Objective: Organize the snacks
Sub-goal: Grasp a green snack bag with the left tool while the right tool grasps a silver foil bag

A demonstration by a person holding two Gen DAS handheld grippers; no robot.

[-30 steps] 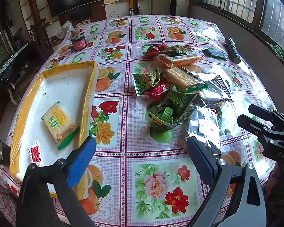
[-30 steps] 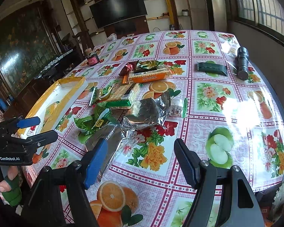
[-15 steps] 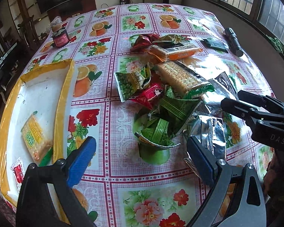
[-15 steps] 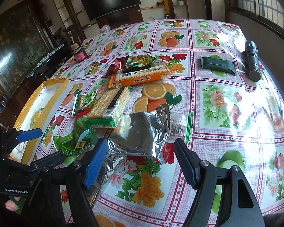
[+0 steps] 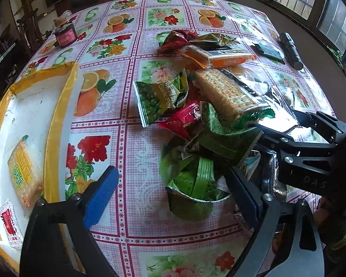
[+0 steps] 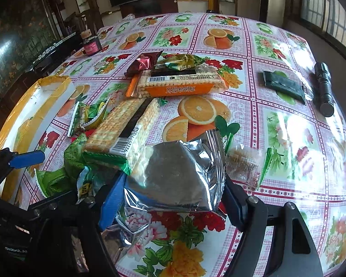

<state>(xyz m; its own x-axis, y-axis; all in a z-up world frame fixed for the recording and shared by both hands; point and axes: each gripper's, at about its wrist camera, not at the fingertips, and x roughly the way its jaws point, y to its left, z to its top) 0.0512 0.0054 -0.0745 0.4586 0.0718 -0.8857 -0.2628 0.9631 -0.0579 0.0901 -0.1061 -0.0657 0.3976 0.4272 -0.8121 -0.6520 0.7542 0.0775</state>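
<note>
A heap of snack packets is seen on the floral tablecloth [image 5: 131, 152], and two of them sit at the jaws. The silver foil bag [image 6: 175, 177] lies in the mouth of the right gripper [image 6: 170, 198], at about 12 o'clock from it in the right wrist view, its crumpled body filling the gap from pad to pad. The jaws are opening, and no clear pressing of the pads on the foil can be made out, so the bag is judged not yet gripped. Its longer side runs roughly across the jaw line, so a closing would likely pinch it across its width.

The torn green wrapper [image 5: 193, 184] lies between the blue pads of the left gripper [image 5: 173, 191], nearer the right-hand pad, at roughly 1 o'clock from the gap's middle. These jaws are closing but stand well apart, with nothing clamped.

Behind, at 12 o'clock, a green-ended cracker pack [image 6: 126, 127] rests partly on the foil bag, and an orange biscuit pack [image 6: 180, 84] lies farther off. The yellow-rimmed tray [image 5: 57, 120], holding a yellow cracker packet [image 5: 23, 170], is found at 9 o'clock of the left gripper, which is judged the nearer arm for carrying anything to it.
</note>
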